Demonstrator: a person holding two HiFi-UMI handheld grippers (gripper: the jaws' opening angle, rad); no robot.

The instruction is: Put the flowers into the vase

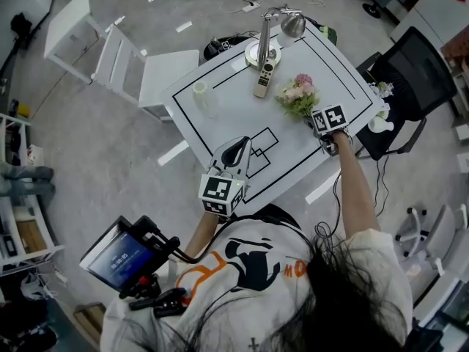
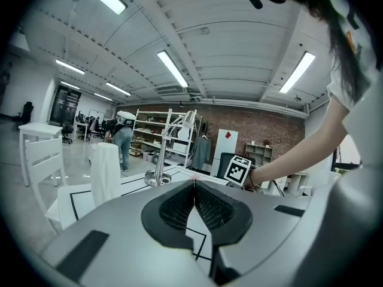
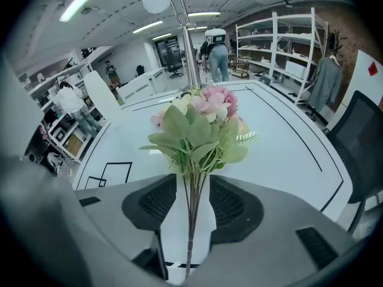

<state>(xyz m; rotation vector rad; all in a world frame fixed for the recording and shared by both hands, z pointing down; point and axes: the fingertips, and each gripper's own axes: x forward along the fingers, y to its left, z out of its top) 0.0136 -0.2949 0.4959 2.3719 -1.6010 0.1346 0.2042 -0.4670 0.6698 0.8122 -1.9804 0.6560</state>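
A bunch of pink and cream flowers (image 1: 298, 94) with green leaves lies on the white table (image 1: 242, 116), right of the middle. My right gripper (image 1: 321, 129) stands over the stem end. In the right gripper view the flowers (image 3: 197, 115) fill the centre, and their stems run down between the jaws of my right gripper (image 3: 192, 187), which are open with a gap on each side. The white vase (image 1: 200, 97) stands upright at the table's left. My left gripper (image 1: 237, 151) hovers over the near edge, shut and empty. In the left gripper view, my left gripper (image 2: 193, 187) faces the vase (image 2: 105, 172).
A silver desk lamp (image 1: 265, 31) and a remote control (image 1: 264, 79) sit at the table's far side. A white chair (image 1: 124, 61) stands at the left and a black office chair (image 1: 410, 79) at the right. Black lines mark the tabletop.
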